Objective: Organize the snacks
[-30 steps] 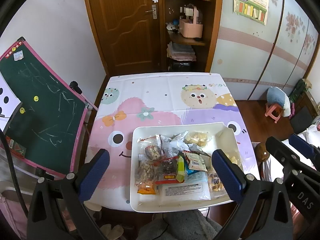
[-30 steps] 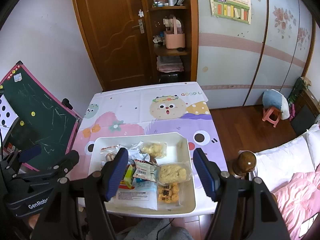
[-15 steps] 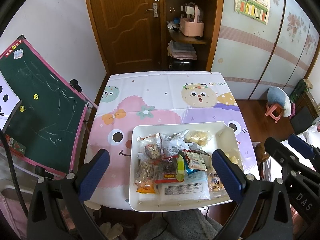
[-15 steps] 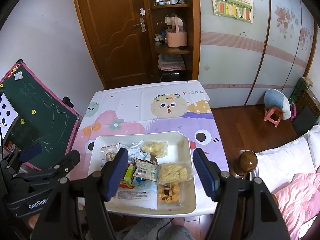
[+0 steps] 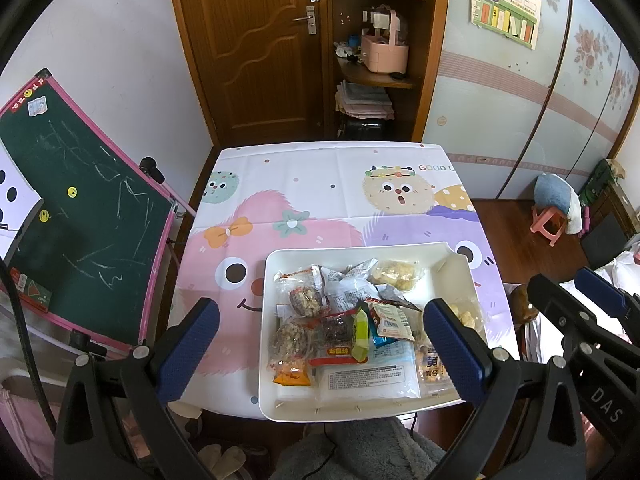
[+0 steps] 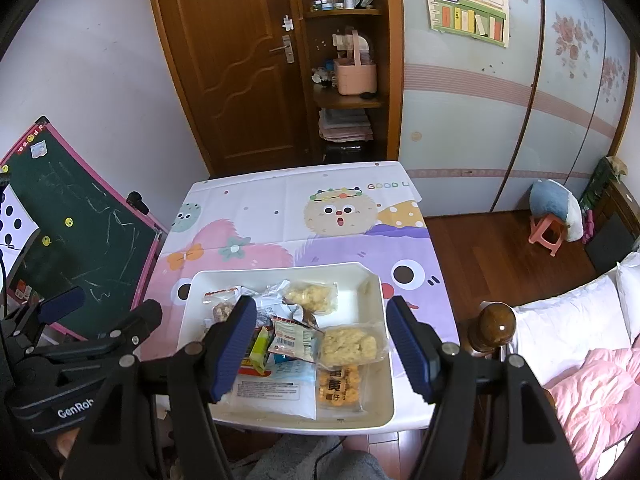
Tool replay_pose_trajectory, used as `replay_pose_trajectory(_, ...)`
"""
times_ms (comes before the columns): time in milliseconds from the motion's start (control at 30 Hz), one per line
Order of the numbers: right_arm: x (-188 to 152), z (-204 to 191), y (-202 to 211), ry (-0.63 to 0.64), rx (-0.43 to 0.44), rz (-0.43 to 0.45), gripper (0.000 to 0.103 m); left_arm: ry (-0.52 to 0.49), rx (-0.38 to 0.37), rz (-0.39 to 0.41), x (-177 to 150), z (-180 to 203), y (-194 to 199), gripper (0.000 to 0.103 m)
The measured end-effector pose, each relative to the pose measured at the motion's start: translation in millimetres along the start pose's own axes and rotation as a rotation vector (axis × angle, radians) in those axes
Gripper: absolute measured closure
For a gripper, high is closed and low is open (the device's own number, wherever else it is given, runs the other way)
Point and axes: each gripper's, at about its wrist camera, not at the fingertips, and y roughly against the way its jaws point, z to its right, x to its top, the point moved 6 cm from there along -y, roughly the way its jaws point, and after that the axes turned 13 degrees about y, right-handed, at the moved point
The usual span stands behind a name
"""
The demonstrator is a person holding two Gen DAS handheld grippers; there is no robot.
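A white tray [image 5: 438, 266] sits at the near edge of the table and holds several snack packets. Among them are a bag of yellow puffs [image 5: 394, 274], an orange packet [image 5: 292, 372], a green packet [image 5: 360, 334] and a large flat white packet [image 5: 368, 380]. The right wrist view shows the same tray [image 6: 352, 304], two puff bags [image 6: 352, 344] and an orange snack bag [image 6: 338, 386]. My left gripper [image 5: 320, 312] hovers open above the tray's left half. My right gripper [image 6: 321, 306] hovers open above its right half. Neither holds anything.
The table [image 5: 320, 184] wears a cartoon cloth. A green chalkboard easel [image 5: 80, 216] leans at its left. A wooden bedpost [image 6: 496, 322] and a bed with a pink quilt [image 6: 592, 396] stand close on the right. A door and corner shelves [image 5: 376, 56] are behind.
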Motion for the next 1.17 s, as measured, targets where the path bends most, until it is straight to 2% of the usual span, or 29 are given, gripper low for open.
replay_pose_trajectory(1167,-0.3,-1.5,-0.9,-0.003,0.001,-0.005,0.035,0.001,0.000,-0.006,2.0,-1.5,-0.3,0.001)
